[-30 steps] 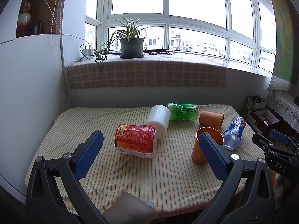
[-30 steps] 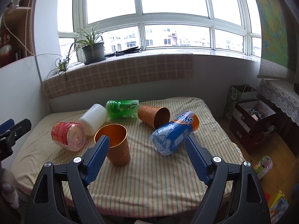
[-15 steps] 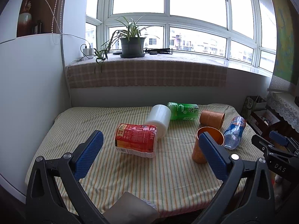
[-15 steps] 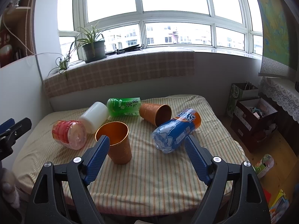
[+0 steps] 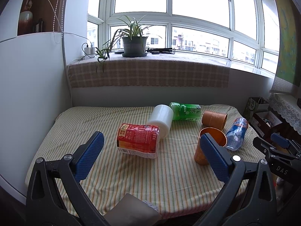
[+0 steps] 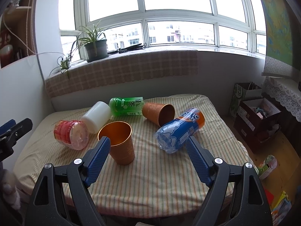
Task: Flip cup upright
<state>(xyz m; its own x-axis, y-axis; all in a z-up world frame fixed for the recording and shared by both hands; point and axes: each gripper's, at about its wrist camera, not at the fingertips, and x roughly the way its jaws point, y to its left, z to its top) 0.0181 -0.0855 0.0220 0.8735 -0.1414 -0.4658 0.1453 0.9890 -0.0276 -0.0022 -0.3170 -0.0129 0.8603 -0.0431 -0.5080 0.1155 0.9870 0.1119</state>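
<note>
One orange cup (image 6: 120, 141) stands upright on the striped table, also in the left wrist view (image 5: 202, 150). A second orange cup (image 6: 158, 112) lies on its side further back, mouth toward the right gripper; it also shows in the left wrist view (image 5: 214, 119). My right gripper (image 6: 147, 158) is open and empty, held back from the table's front edge, with the upright cup just beyond its left finger. My left gripper (image 5: 150, 156) is open and empty, near the front edge. The right gripper's tip (image 5: 272, 146) shows at the right of the left view.
A red snack pack (image 5: 138, 140), a white cylinder (image 5: 161, 119), a green bottle (image 5: 185, 111) and a blue-orange bottle (image 6: 180, 130) lie on the striped tablecloth (image 6: 150, 188). Boxes (image 6: 259, 116) stand on the floor to the right. A potted plant (image 5: 133, 44) sits on the windowsill.
Both grippers have drawn back slightly from the table. The cups and bottles have not moved.
</note>
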